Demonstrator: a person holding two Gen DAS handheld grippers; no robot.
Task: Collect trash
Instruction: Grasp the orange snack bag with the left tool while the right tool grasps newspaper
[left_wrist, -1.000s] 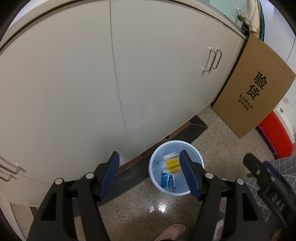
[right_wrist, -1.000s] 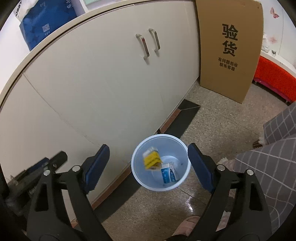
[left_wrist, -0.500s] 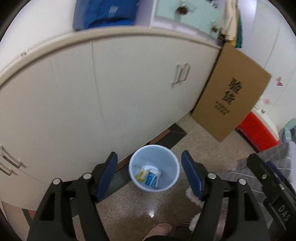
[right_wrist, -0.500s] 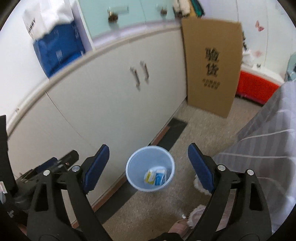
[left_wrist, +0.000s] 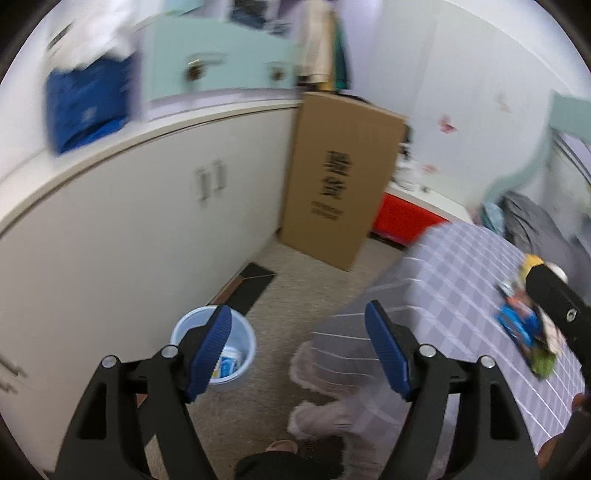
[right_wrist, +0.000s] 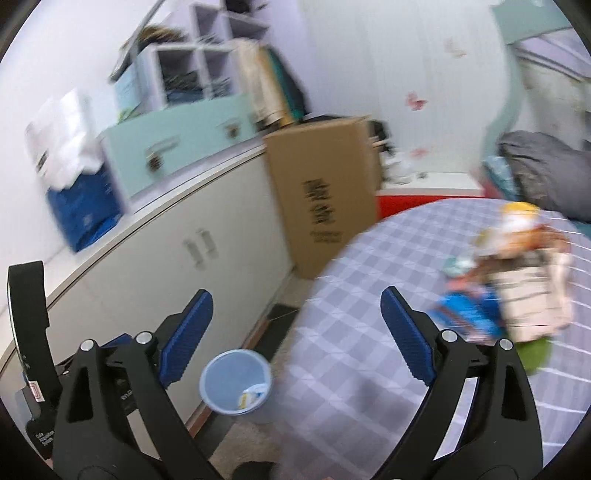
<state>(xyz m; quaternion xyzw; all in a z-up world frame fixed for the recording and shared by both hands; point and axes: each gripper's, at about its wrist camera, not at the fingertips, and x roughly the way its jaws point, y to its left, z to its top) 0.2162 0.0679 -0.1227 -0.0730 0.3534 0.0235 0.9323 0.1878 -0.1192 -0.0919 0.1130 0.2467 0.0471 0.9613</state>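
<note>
Opening empty: left claw, right claw; cardboard box print unreadable.

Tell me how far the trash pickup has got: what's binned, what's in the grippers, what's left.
Done: small cartons lie in the blue bin on the floor.
In hand: nothing. The left gripper and the right gripper are both empty, jaws opening.
Left: a pile of wrappers and packets sits on the checked tablecloth, blurred, so a count is not possible.

A home room: white cabinets, checked tablecloth, floor bin, leaning cardboard box.
</note>
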